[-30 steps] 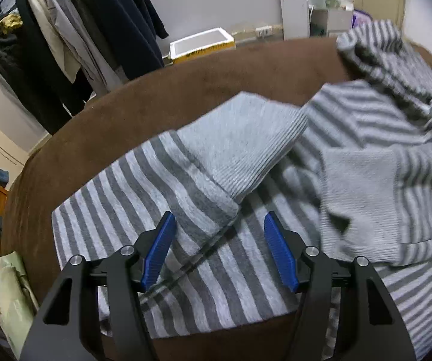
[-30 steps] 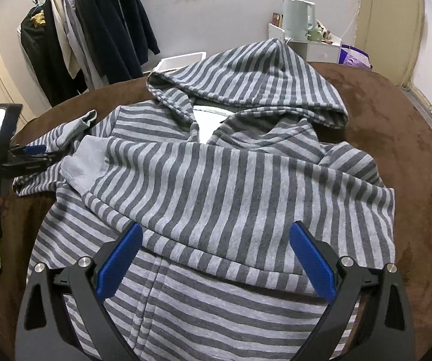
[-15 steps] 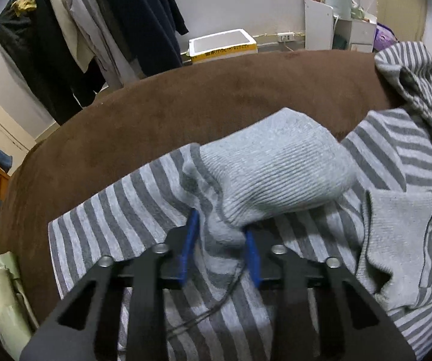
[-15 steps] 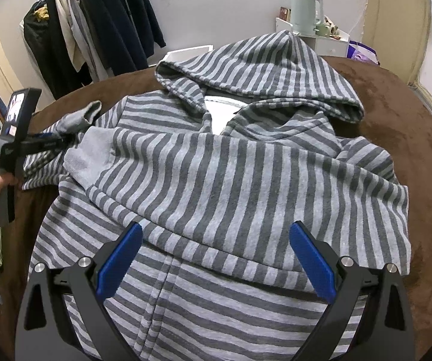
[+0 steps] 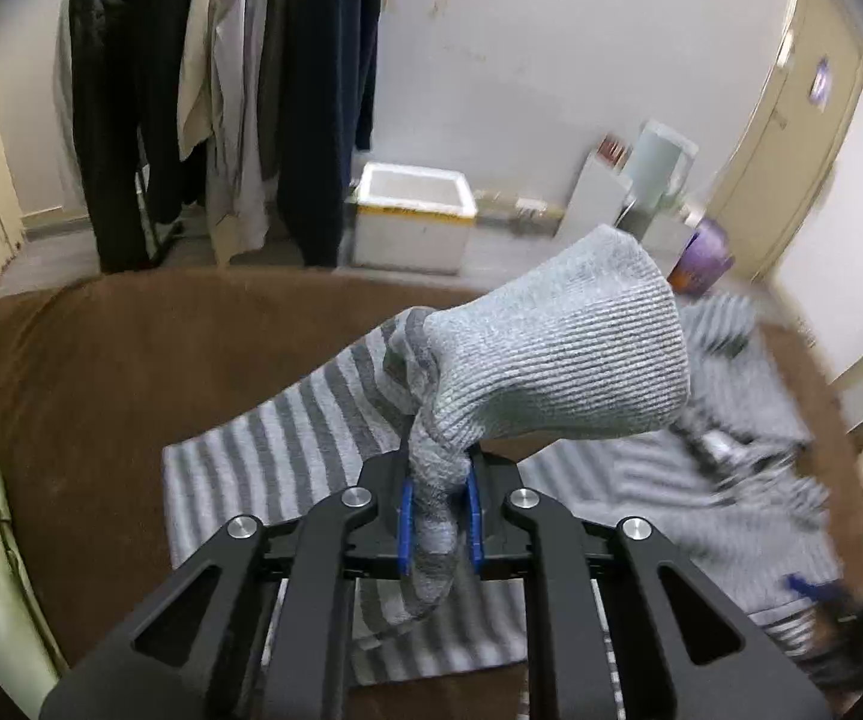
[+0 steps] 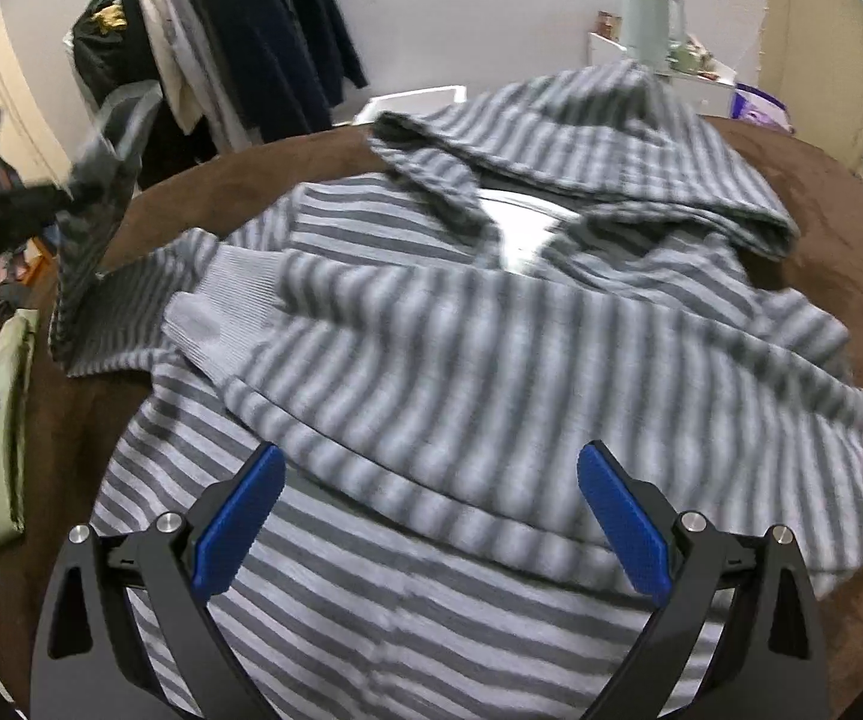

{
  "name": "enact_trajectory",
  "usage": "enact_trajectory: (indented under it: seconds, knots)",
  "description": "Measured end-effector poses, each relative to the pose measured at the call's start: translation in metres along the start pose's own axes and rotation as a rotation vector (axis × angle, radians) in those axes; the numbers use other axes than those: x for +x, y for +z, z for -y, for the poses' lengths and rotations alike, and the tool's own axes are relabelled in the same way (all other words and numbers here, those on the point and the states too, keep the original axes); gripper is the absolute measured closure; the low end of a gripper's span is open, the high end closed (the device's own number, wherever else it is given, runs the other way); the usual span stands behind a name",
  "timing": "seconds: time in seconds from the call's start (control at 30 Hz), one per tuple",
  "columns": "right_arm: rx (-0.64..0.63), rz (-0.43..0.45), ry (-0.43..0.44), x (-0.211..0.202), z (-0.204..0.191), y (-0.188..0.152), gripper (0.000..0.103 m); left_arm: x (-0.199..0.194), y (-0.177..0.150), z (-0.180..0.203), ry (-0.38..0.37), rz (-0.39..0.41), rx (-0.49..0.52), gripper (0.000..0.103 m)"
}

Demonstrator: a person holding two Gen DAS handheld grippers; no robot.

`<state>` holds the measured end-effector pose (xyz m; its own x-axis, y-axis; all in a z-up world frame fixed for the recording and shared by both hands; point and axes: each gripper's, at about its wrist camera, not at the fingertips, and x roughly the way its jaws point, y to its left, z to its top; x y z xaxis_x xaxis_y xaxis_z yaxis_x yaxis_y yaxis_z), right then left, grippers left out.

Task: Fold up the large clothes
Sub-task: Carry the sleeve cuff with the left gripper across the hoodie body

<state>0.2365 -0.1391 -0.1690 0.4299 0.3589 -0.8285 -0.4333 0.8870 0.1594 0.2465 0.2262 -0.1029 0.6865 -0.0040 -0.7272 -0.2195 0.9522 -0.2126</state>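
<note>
Low in the middle of the left wrist view, the left gripper (image 5: 439,519) has its two blue pads squeezed tight on the sleeve (image 5: 287,444) of the striped hoodie (image 5: 725,516). The pinch is just behind the plain gray cuff (image 5: 557,360). The cuff sticks up above the pads, near the middle of the frame. Behind it the striped sleeve slopes down to the brown cover (image 5: 83,372) on the lower left. The main part of the hoodie lies at the right side and looks blurry. At the top left, dark and pale clothes (image 5: 203,90) hang in a row. A white foam box (image 5: 410,216) sits on the floor near the top middle, by the wall.

Down at the bottom of the right wrist view, the right gripper (image 6: 431,516) has its blue pads spread wide apart, with nothing between them. It sits over the lower part of the hoodie (image 6: 491,372), which fills most of the frame and lies on the brown cover (image 6: 851,240). The hood (image 6: 611,138) is at the top middle. One sleeve is folded across the chest, and its gray cuff (image 6: 221,300) is left of the middle. At the left edge, the other sleeve (image 6: 89,210) is lifted off the cover, held by the left gripper (image 6: 23,204), which looks blurry. A pale kettle (image 6: 650,18) stands at the top right.
</note>
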Motion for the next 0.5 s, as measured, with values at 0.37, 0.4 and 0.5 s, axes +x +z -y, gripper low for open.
enact_trajectory:
  seconds: [0.37,0.4,0.5]
  knots:
    - [-0.088,-0.045,0.043,0.074,-0.087,0.021,0.006,-0.069,0.023,0.025,-0.135,0.078,0.051,0.087]
    - [-0.094,-0.050,0.022,0.080,-0.091,0.019,0.006,-0.073,0.023,0.026,-0.144,0.082,0.059,0.087]
    - [-0.124,-0.051,-0.035,0.091,-0.097,0.013,0.006,-0.085,0.026,0.030,-0.190,0.087,0.072,0.087]
